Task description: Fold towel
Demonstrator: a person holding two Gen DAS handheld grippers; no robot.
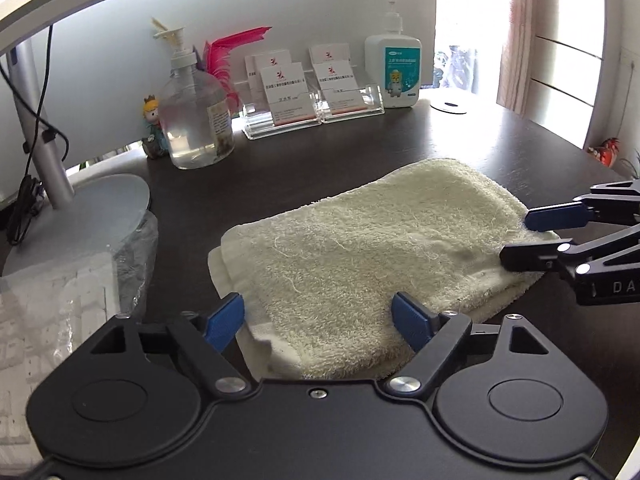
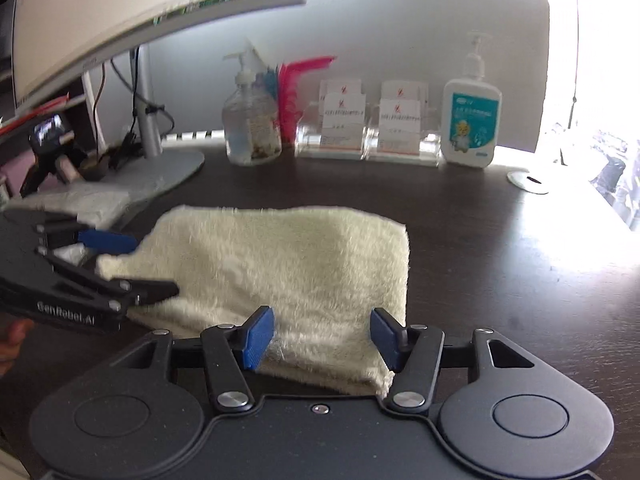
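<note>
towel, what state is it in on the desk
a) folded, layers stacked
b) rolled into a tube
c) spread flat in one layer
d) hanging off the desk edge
a: the towel lies on the dark desk with a lower layer showing under the top one at its left edge.

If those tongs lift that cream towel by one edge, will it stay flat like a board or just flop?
Most likely flop: the towel is soft, fuzzy terry lying in folded layers with rounded, sagging edges, so lifted parts would probably droop and the layers could slide apart. It looks light for its size. Its shaggy loops should give the left tongs decent grip, not slip.
</note>
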